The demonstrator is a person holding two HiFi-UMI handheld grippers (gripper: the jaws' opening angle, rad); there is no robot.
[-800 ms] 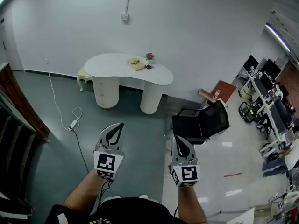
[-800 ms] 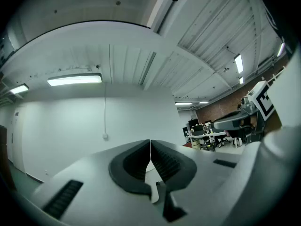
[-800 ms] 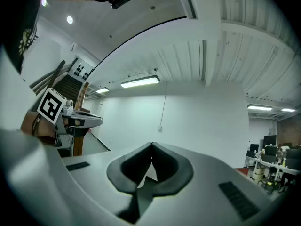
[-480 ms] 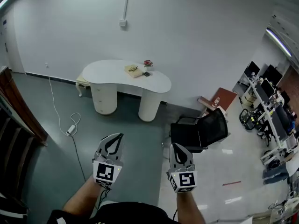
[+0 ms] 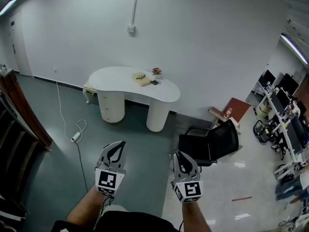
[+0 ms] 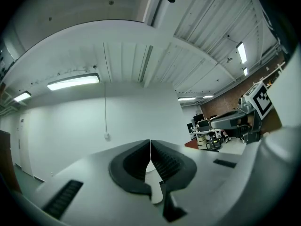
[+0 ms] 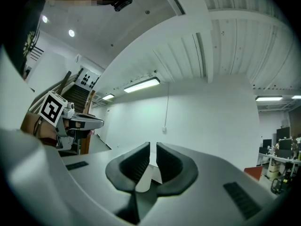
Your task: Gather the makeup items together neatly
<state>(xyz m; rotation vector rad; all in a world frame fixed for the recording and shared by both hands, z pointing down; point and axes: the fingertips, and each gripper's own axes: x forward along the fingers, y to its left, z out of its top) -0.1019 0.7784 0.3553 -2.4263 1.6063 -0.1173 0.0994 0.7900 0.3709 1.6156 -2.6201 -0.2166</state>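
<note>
The left gripper and right gripper, low in frame, are closed and empty. The makeup items lie far off on the white table, upper centre; best to approach squarely, then open the jaws.

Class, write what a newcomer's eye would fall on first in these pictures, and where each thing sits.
A white kidney-shaped table stands against the bare white wall, a few small items on top. In the foreground the left gripper and right gripper are held out, fingers closed and empty; a black office chair stands at right.
</note>
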